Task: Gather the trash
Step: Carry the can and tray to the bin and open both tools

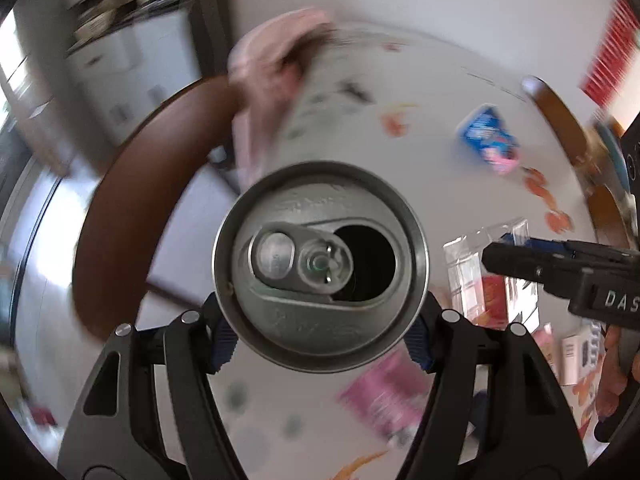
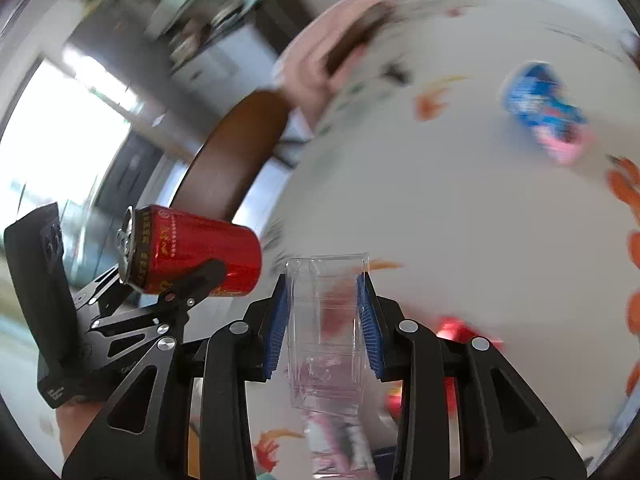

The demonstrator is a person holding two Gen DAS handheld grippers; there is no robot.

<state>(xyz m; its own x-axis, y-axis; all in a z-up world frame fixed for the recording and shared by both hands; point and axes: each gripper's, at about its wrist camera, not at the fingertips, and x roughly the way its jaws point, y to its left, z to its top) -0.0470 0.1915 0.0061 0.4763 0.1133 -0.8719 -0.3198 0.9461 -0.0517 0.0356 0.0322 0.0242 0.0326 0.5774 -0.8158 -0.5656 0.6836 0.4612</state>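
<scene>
Overhead, both grippers tilt downward: left gripper [image 1: 320, 320] clamps a red can [image 2: 192, 252], right gripper [image 2: 326, 320], three o'clock, pinches a clear plastic box [image 2: 326, 340]; "DAS" readable, perhaps cut off.

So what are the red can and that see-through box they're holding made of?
The red can looks like thin metal, probably aluminium: its silver top with a pull tab is dull grey, while the side is glossy printed red. The see-through box looks like thin clear plastic: the table's pattern shows through, and its folded edges catch light.
</scene>
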